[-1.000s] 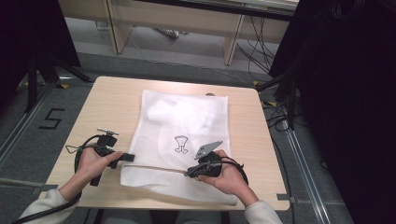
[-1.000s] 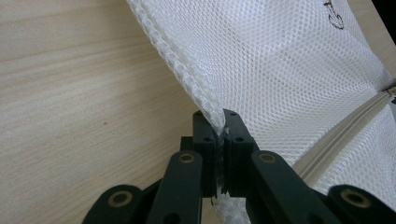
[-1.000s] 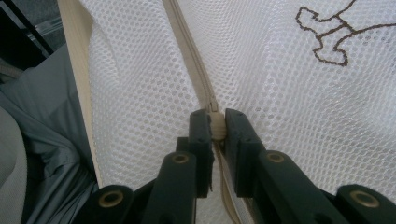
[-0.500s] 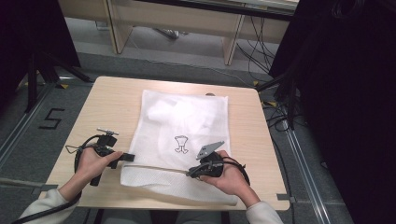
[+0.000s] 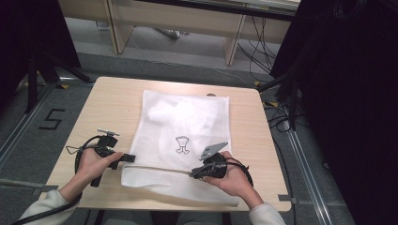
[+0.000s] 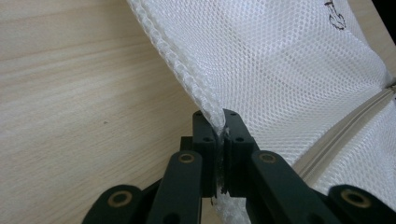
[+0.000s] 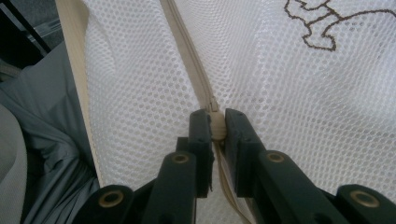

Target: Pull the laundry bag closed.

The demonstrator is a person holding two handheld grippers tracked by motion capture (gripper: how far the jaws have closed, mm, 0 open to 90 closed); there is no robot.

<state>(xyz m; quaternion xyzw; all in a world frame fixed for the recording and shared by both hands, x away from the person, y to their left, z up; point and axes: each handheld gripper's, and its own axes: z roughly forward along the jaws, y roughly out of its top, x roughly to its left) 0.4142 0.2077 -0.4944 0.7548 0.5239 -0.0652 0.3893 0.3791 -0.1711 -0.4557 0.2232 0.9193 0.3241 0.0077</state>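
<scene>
White mesh laundry bag [image 5: 180, 140] lies flat on the wooden table [image 5: 112, 108], its side seam pinched in the closed left gripper [image 5: 130, 158] and its zipper pull [image 7: 214, 125] clamped by the right gripper [image 5: 193, 174].

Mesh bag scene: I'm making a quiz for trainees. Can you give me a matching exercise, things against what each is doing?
Things:
1. left gripper
2. right gripper
3. mesh bag
4. table

States:
A. lies flat, white
B. shut on the zipper pull
C. bare pale wood
D. shut on the bag's side edge

Pairs: 1-D, 2-B, 3-A, 4-C
</scene>
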